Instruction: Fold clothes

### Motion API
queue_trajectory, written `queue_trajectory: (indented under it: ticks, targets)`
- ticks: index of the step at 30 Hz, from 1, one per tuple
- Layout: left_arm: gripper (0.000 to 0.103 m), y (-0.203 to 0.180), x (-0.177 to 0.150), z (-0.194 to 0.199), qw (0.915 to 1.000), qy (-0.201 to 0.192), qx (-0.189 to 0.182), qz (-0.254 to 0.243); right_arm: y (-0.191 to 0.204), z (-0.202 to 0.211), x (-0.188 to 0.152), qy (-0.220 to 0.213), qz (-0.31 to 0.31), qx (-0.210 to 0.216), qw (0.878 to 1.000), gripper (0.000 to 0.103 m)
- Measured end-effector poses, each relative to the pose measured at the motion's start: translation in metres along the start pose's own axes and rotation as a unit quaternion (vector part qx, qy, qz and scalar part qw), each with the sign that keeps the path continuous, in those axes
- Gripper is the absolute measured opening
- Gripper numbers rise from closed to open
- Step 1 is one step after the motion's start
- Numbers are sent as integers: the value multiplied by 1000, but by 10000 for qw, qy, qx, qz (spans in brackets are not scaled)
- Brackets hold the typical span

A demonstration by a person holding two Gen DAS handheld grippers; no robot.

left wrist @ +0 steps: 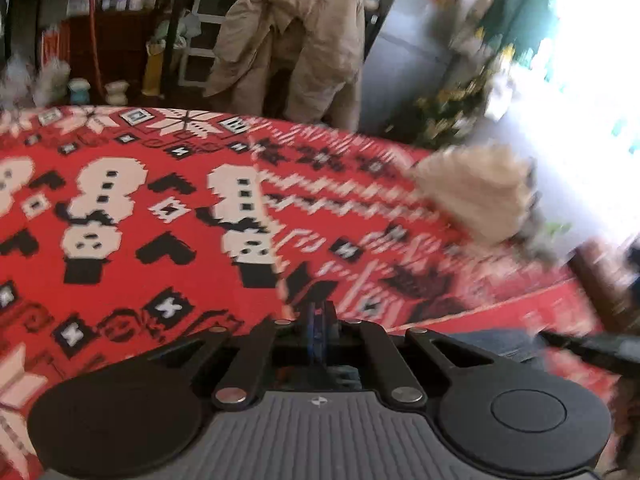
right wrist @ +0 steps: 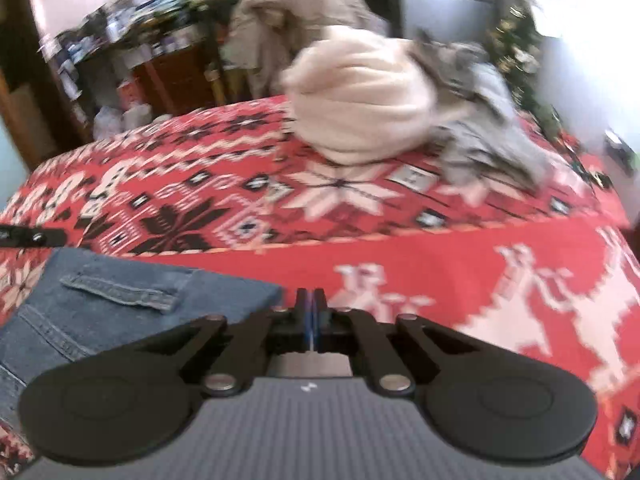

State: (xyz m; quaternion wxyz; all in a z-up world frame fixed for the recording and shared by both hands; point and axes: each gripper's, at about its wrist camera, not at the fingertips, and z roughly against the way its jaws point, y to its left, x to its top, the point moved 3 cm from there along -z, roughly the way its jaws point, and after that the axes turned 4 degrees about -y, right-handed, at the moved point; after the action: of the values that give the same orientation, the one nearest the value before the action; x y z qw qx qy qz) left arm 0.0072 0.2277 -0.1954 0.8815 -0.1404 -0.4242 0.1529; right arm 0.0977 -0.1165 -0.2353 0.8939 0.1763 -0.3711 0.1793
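Red woven fabric with white snowflakes, snowmen and black pixel motifs covers one broad surface, a patterned blanket that fills the middle of both views. Behind it stands cluttered dark shelving, blurred, and one tan jacket hangs draped over something upright, its cloth creased and limp.

Three loose garments lie on the blanket. One cream knitted piece, ribbed and bundled into a rounded lump, sits at the far side of the blanket; one grey crumpled garment touches its right side, flatter and wrinkled. The third is a pair of blue denim jeans at the near edge of the blanket, flat, with stitched seams and one belt loop showing. In the left wrist view only a dark blue corner of the jeans shows, by the cream knit's side of the frame.

Two grippers are in view, each black with round side discs and a ribbed grey body. The right gripper has its jaws pressed together with nothing between them, just beside the right edge of the jeans, over the blanket. The left gripper also has its jaws together, with thin blue pads meeting; whether any cloth is pinched there cannot be told. Its tip lies over the blanket, and a black finger of it shows just beyond the jeans' far left corner.
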Motion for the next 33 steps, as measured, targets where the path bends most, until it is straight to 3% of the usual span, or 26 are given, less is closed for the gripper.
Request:
queue_trajectory:
  ticks: [4,8,13,16,18,20,22,27,30,33]
  targets:
    - [3,-15,-1,17,9978,-24,-602,282,11,30,6,-368,-4,499,9981,2]
    - [3,-48,-17,15,9967,302,-743,-89,45,29,7,-257,356,808,9958,2]
    - [3,-41,-50,9,9965,629,-465,-298,51,22,-20,100,768,707,9945,0]
    - [3,-29,-46,17,9969,607,-481,108,41,29,-25,170,722,602,9954,1]
    - [5,-38,-41,26,9978,459,-463,-85,35,36,-24,172,757,432,9960,4]
    - [5,-48,-38,32,9971,380,-620,-204,34,47,-22,45,595,545,9967,4]
    - [5,-64,-38,31,9942,451,-950,-243,46,55,-17,-77,620,763,9951,6]
    - [5,-90,-52,4,9931,579,-756,-684,103,42,-12,-177,1109,1167,9868,7]
    - [3,-82,-60,-3,9942,576,-661,-631,120,22,-19,-77,1446,972,9847,7]
    - [3,-69,-64,2,9949,555,-727,-419,104,23,-27,-99,1527,815,9849,3]
